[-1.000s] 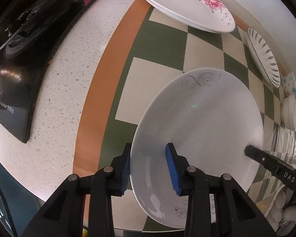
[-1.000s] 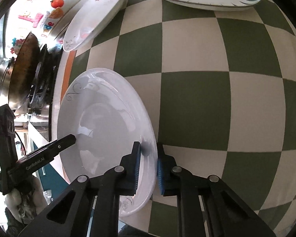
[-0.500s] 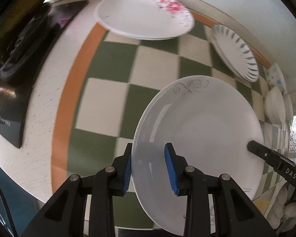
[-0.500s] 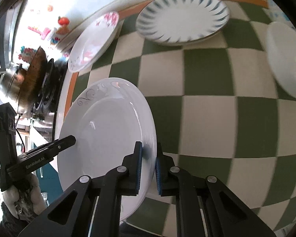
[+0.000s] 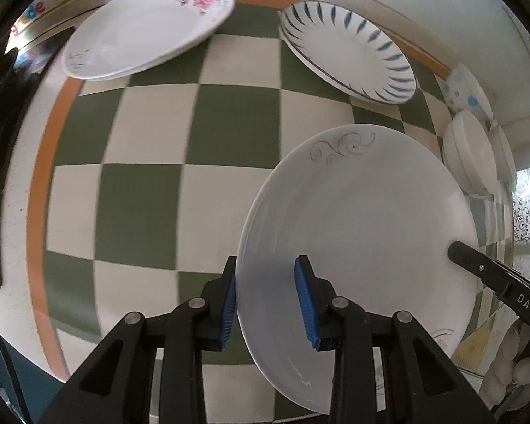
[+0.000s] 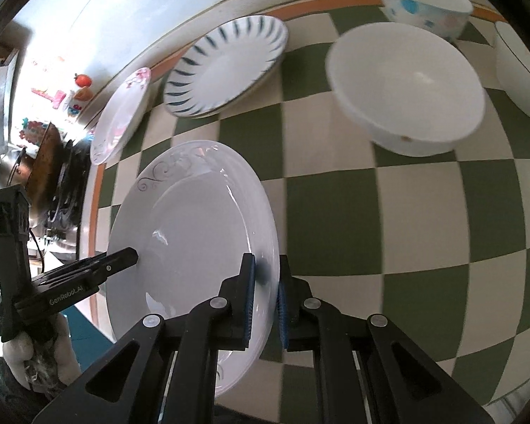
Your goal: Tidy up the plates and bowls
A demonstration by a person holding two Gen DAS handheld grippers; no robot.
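A white plate with a grey scroll pattern (image 5: 364, 226) is held above the checked cloth by both grippers. My left gripper (image 5: 266, 304) is shut on its near rim. My right gripper (image 6: 265, 291) is shut on the opposite rim of the same plate (image 6: 194, 254). A pink-flowered plate (image 5: 148, 28) and a blue-striped plate (image 5: 349, 53) lie at the back. A plain white bowl (image 6: 406, 84) and a blue-spotted bowl (image 6: 424, 3) stand to the right, and both show small in the left wrist view.
The green and white checked cloth (image 5: 152, 190) with an orange border covers the counter. A black stove (image 6: 67, 173) with a wok (image 6: 40, 155) stands at the left end. Another white bowl (image 6: 519, 70) sits at the far right. A wall runs behind.
Both grippers have carried the scroll plate up and to the right, away from the stove. The striped plate and the bowls have come into view.
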